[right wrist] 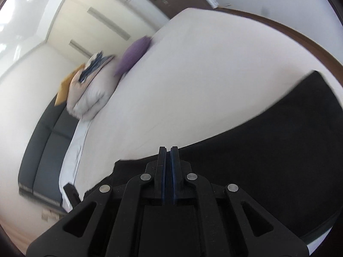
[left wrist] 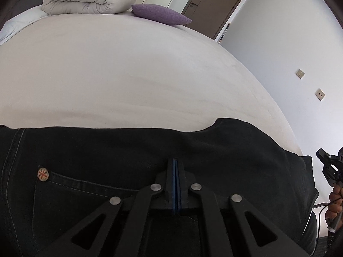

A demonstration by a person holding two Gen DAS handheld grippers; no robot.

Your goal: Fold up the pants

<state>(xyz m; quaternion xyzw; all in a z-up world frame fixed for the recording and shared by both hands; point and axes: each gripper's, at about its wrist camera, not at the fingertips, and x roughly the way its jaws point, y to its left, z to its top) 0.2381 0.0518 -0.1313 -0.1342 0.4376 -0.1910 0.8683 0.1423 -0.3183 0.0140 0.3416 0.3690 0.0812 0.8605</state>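
Observation:
Black jeans [left wrist: 128, 150] lie on the white bed [left wrist: 128, 75], filling the lower part of the left wrist view, with a pocket seam and a red-patterned rivet [left wrist: 43, 174]. My left gripper [left wrist: 175, 162] is shut, its fingers pressed together over the denim; whether cloth is pinched between them cannot be told. In the right wrist view the jeans [right wrist: 278, 139] spread to the right on the bed [right wrist: 193, 75]. My right gripper [right wrist: 168, 150] is shut at the jeans' edge, with a thin gap between the pads. The right gripper also shows at the far right of the left wrist view [left wrist: 328, 167].
A folded grey duvet [left wrist: 85, 0] and a purple pillow [left wrist: 160, 16] lie at the far end of the bed. A brown door [left wrist: 212, 6] and white wall with sockets [left wrist: 300, 73] are to the right. A dark headboard [right wrist: 49, 139] is left in the right wrist view.

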